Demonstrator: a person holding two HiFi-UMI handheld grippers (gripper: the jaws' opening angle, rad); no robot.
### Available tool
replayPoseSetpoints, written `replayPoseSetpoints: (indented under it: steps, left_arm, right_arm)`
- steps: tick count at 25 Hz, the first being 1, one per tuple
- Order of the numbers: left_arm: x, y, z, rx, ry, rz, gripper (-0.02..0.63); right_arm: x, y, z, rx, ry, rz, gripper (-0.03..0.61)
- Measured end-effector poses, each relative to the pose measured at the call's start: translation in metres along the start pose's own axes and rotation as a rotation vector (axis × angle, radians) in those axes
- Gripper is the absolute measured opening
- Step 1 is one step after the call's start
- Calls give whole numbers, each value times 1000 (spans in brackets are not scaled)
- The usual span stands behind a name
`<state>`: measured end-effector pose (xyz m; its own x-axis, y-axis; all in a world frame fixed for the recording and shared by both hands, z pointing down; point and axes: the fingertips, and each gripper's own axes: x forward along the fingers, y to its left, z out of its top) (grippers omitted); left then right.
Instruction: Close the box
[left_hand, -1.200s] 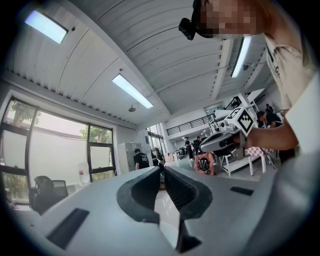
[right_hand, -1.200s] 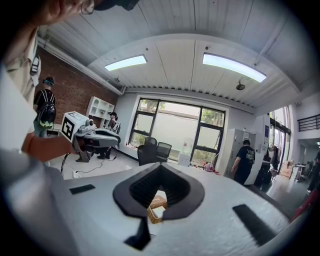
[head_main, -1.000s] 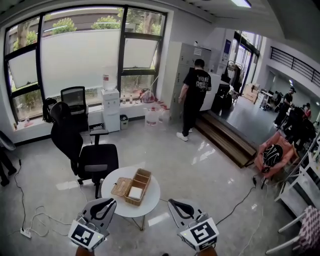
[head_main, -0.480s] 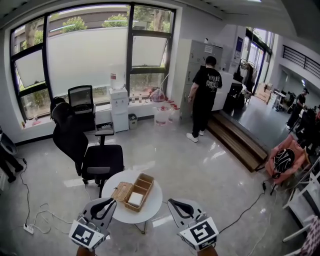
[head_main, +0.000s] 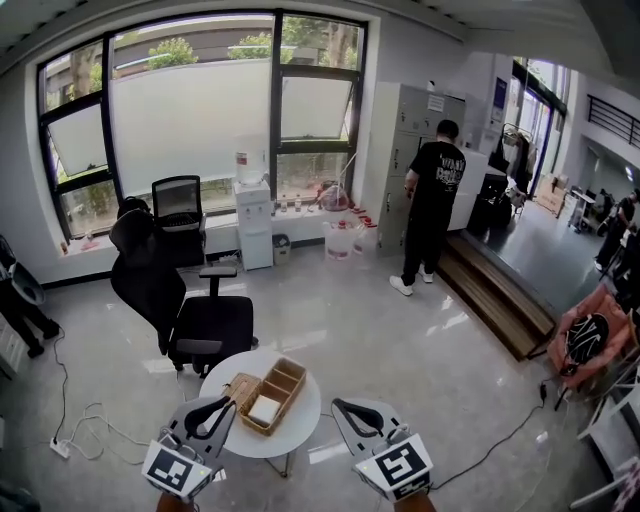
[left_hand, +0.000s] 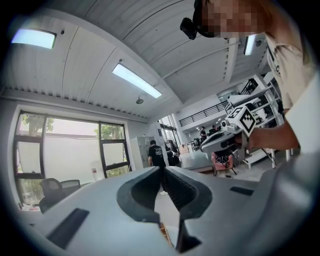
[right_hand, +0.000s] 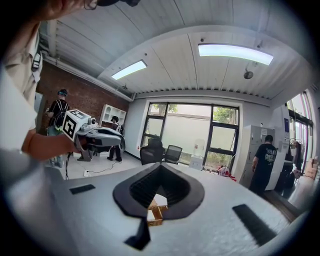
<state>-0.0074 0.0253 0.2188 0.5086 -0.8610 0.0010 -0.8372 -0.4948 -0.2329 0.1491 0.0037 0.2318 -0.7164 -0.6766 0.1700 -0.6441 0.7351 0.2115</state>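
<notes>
**Light box lies open on the round table, both tools empty**

The box (head_main: 276, 390) sits about mid-tabletop on the small round table (head_main: 303, 420), with its lid (head_main: 242, 383) laid flat toward the left edge. It looks like thin wood or weave with dividers, so probably light, stiff and somewhat brittle, and likely to skate on the smooth top.

The best hold is the lid's free left edge, swung over gently while the other tool steadies the box wall.

The left gripper (head_main: 222, 405) and right gripper (head_main: 340, 406) hang near the table's near edge, jaws together with nothing between them.
</notes>
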Motion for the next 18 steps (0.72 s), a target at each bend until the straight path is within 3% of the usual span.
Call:
replayPoseSetpoints:
  steps: [9,14,18]
  left_arm:
    - [28,-21,-1,4,25,-8,29]
    - [47,-5,-3,4,14,-7,29]
    - [64,2,-8,-6,18,-53,30]
  right_arm:
    - [-3,-28,-17,20,-10,25,-8]
    - [9,-41,-15,24,7,9,-8]
    - [17,-52,-19,37,19,-23,-8]
